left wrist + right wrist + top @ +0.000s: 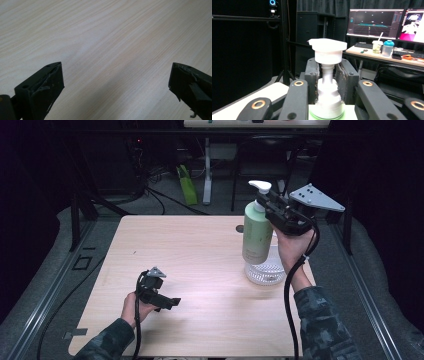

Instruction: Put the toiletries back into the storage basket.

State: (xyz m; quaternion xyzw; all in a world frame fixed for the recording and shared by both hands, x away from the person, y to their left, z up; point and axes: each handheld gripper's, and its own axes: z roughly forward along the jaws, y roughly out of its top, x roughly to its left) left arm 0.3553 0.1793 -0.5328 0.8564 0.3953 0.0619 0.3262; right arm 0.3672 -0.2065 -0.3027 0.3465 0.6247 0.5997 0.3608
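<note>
We see the right claw [269, 206] clamped on the white pump neck of the green bottle [257, 234], its two jaws pressed against either side of the neck just under the pump head [327, 48]. The bottle hangs upright from that grip, lifted off the desk [200, 270], with its base right above the clear glass bowl [265, 270] and partly in front of it. The bowl sits on the desk near the right edge, directly beneath the bottle.

Counting up: one bottle, one bowl, two claws.

The left claw [172, 303] is well away from the bottle, low over the near left part of the desk, and its jaws stand wide apart with bare wood between them [115, 82]. Nothing lies between it and the bottle.

Beyond the bottle, at the far edge of the desk, we spot a small dark round mark [239, 228]. Behind the pump head, the right gripper view shows two lit monitors [375, 23] over a side table carrying a keyboard [364, 45] and two cups [382, 47]. Nothing crowds the bottle apart from the bowl below it.
</note>
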